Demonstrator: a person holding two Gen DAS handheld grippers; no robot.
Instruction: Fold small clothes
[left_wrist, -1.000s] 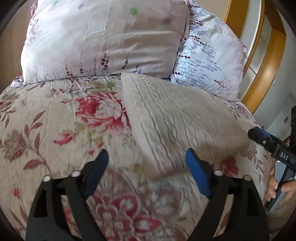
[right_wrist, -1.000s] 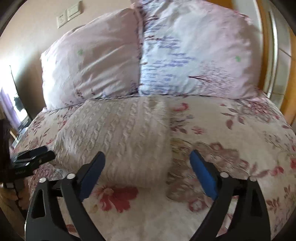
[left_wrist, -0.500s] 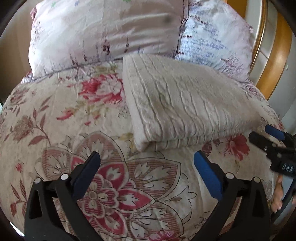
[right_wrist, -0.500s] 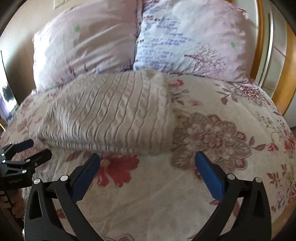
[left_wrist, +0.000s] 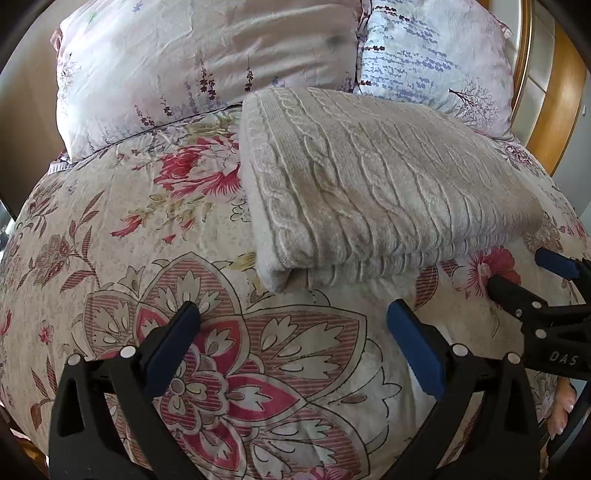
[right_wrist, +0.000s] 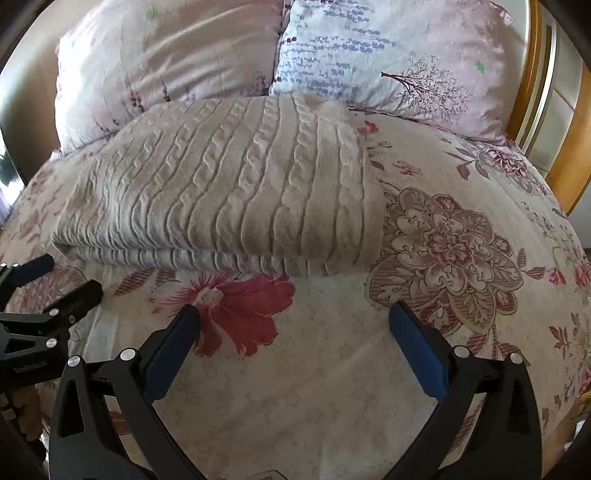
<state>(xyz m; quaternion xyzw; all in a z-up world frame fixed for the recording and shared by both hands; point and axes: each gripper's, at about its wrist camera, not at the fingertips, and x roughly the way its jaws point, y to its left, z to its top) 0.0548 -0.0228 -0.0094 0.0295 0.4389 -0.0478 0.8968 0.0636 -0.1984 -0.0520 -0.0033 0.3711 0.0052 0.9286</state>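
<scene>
Floral bedspread (left_wrist: 110, 240): both tongs (left_wrist: 293, 325) (right_wrist: 293, 325) hover agape

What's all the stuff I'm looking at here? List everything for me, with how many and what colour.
knitted sweater: one, cream cable-knit, folded, lying on the bedspread in front of the pillows.
bedspread: one, beige with red and pink flowers, covering the bed.
pillows: two, pale pink and pale blue with floral print, side by side behind the sweater.
headboard: one, orange-brown wood, far right.
left gripper: one, black with blue fingers, open, clear of the sweater.
right gripper: one, same colours, open, holding nothing.
</scene>
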